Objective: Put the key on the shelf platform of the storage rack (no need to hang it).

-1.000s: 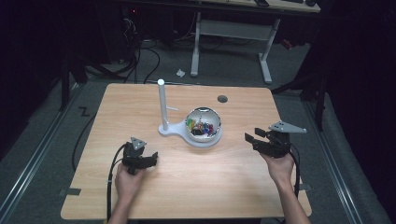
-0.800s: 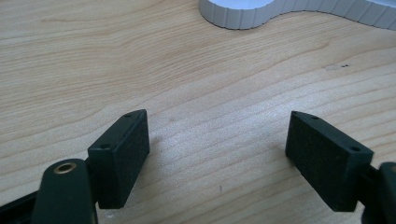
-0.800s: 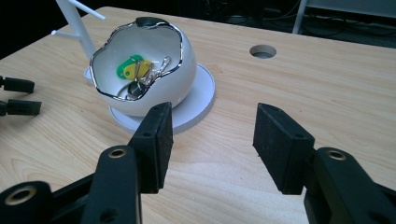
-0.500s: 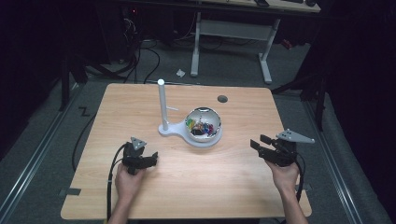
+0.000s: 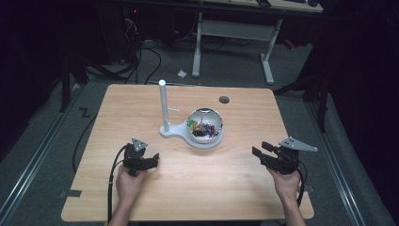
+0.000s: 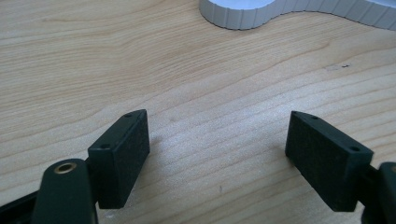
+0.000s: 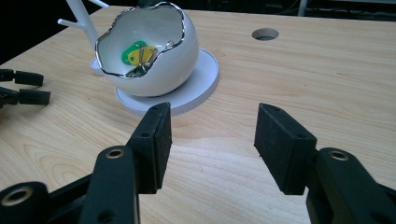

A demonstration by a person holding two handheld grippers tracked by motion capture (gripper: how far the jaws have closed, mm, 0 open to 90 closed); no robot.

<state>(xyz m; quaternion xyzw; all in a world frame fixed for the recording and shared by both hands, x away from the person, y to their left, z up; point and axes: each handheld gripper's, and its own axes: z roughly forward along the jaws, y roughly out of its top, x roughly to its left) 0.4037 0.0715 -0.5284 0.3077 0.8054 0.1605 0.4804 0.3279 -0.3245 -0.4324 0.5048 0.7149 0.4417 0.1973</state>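
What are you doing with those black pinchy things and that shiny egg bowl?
A person sits at a wooden table holding a tool in each hand. The left tool and the right tool both rest low near the table with jaws open and nothing in them. Between them, farther back, an egg-shaped bowl with colourful bits inside sits on a white stand with a tall post. Nothing has been picked up yet.
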